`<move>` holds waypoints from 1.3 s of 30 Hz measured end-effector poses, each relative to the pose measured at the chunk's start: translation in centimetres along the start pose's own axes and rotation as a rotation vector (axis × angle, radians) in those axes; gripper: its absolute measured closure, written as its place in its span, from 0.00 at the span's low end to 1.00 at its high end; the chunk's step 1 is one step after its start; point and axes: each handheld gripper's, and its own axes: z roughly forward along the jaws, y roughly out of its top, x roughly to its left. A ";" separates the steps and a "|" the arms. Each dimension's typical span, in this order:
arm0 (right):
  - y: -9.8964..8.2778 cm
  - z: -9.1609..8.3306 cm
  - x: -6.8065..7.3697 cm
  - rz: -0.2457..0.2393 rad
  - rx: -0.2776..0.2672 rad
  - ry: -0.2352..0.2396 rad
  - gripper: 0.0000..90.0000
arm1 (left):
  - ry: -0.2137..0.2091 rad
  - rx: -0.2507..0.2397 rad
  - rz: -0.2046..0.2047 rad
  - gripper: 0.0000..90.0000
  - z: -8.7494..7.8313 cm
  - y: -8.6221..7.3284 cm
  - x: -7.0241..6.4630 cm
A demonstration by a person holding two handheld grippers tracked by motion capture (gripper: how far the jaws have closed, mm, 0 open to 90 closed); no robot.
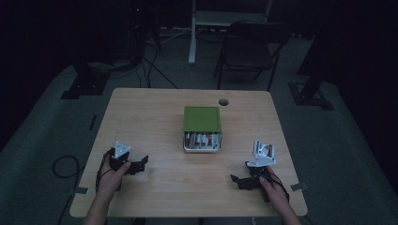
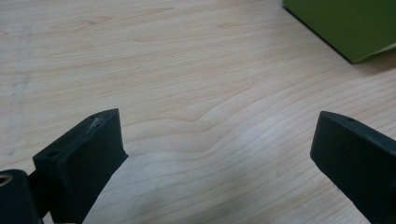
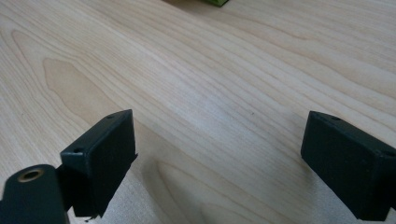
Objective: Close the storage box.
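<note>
High view: dim and underexposed; the room beyond the table point(image 1: 155, 117) falls to near black, detail soft and grainy. Both gripper views: bright, even light on the wood grain, with a mild sheen at centre. The near jaws are slightly soft; faint, diffuse shadows lie beneath them. The green box point(image 2: 355, 25) casts a soft-edged shadow.
</note>
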 end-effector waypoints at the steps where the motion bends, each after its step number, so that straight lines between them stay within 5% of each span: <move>1: 0.0 0.0 0.0 -0.002 0.003 -0.001 0.11 | 0.010 0.000 -0.002 0.03 -0.2 0.0 0.0; 19: 0.1 0.4 0.6 -0.085 0.050 -0.024 0.11 | 0.132 0.072 -0.002 0.03 -1.3 -1.7 0.8; 23: 0.1 0.4 0.6 -0.085 0.050 -0.024 0.11 | 0.150 0.043 -0.041 0.03 -1.4 -2.1 1.6; 29: 0.1 0.4 0.6 -0.085 0.050 -0.024 0.11 | 0.232 0.112 -0.069 0.03 -1.7 -2.7 2.6; 39: 0.1 0.4 0.6 -0.085 0.050 -0.024 0.11 | 0.271 0.170 -0.141 0.03 -1.6 -3.5 3.2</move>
